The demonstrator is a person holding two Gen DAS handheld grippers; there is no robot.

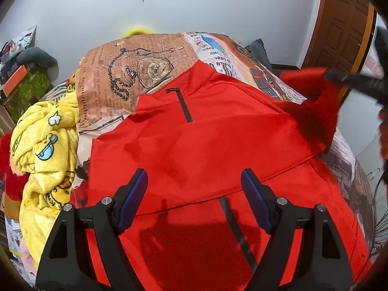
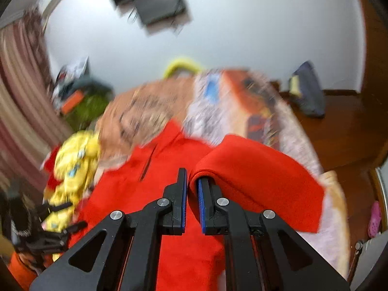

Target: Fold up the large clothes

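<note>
A large red jacket (image 1: pixel 206 133) with a short black zip (image 1: pixel 184 106) at the collar lies spread front-up on the bed. My left gripper (image 1: pixel 194 181) hovers open over its lower half, with nothing between the blue pads. My right gripper (image 2: pixel 192 189) is shut on a fold of the jacket's red sleeve (image 2: pixel 254 169), which drapes over the right-hand finger. In the left wrist view, the right gripper (image 1: pixel 332 75) holds that sleeve (image 1: pixel 312 111) lifted off the bed at the jacket's right side. The right wrist view is motion-blurred.
The bed cover (image 1: pixel 135 72) has a newspaper and pocket-watch print. A crumpled yellow cartoon blanket (image 1: pixel 43 150) lies at the bed's left edge, against the jacket. A wooden door (image 1: pixel 344 17) stands at the far right, and boxes and clutter (image 1: pixel 21 82) at the far left.
</note>
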